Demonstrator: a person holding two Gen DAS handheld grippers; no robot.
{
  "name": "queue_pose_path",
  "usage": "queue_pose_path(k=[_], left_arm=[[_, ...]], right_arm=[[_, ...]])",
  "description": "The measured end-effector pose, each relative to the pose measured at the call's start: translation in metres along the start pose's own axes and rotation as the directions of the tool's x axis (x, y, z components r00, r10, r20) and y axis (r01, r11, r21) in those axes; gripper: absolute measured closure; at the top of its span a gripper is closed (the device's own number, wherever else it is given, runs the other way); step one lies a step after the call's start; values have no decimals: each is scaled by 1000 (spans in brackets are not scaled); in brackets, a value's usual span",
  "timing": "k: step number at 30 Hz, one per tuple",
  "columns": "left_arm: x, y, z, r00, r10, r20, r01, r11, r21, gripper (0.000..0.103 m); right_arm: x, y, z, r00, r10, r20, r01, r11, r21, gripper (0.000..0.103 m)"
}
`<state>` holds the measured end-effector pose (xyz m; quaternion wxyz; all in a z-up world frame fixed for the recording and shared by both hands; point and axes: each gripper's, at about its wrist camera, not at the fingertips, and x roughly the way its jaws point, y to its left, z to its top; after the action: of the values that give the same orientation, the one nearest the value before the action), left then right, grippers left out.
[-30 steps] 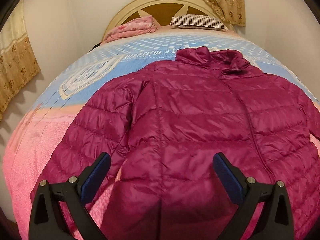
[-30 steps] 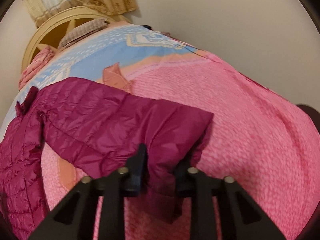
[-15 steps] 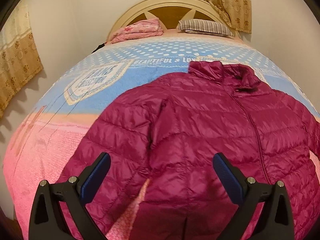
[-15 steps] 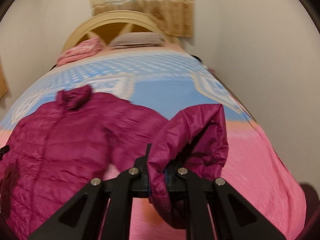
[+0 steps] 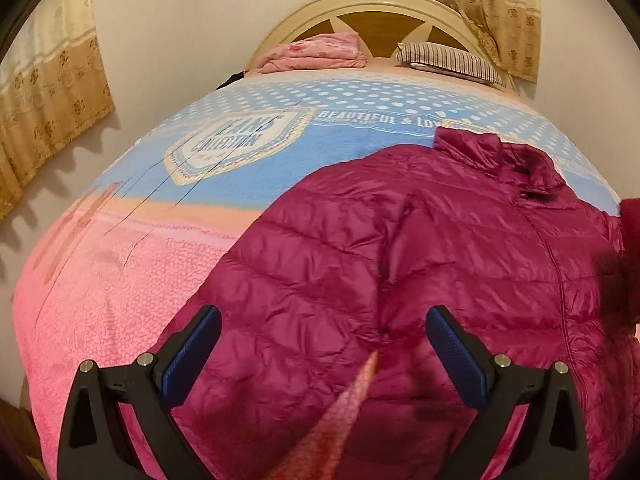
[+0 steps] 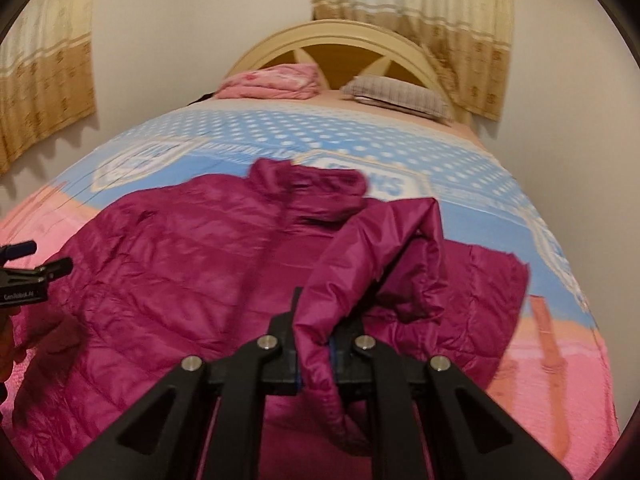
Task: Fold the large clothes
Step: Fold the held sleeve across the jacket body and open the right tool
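A magenta quilted puffer jacket (image 5: 420,264) lies front up on the bed, collar toward the headboard; it also shows in the right wrist view (image 6: 180,272). My left gripper (image 5: 324,340) is open and empty, hovering over the jacket's left sleeve and side. My right gripper (image 6: 314,354) is shut on the cuff of the jacket's right sleeve (image 6: 372,260), which is lifted and folded inward over the jacket body. The left gripper's tips show at the left edge of the right wrist view (image 6: 36,260).
The bed has a pink and blue blanket (image 5: 120,272). A folded pink quilt (image 5: 316,54) and a striped pillow (image 5: 448,62) lie by the headboard (image 5: 380,8). Curtains (image 5: 44,92) hang on the walls on both sides.
My right gripper has carried the sleeve cuff up and inward, from out on the pink blanket to over the jacket body. My left gripper has shifted left toward the left sleeve, still open.
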<state>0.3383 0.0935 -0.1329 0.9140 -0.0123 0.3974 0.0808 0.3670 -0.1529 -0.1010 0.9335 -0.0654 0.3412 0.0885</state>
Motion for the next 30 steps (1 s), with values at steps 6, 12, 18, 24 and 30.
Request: queue_pose_path(k=[6,12,18,24,30], left_arm=[[7,11,-3,1000,24,-13,-24,999,-21,1],[12,22,-4,999,34,-29,-36,997,-67,1],[5,30,2,999,49,-13,-50,994,-94,1],[-4,27,11,999,30,11,-28,990,-136,1],[-13,-30,11,998,-48,31,49,998,-30,1]], right_arm=[[35,46,-10,998,32,-47,-34,998,-52,92],[50,85,-27,992,81,-94,-91,990,-110,29],[31,111,-38,994,80,-71,-94,969,-229,22],[-17,108,-37,987,160,-12,-158,960,-231,22],[-32,52,-54,1000,-1,10,3,982,-190,22]])
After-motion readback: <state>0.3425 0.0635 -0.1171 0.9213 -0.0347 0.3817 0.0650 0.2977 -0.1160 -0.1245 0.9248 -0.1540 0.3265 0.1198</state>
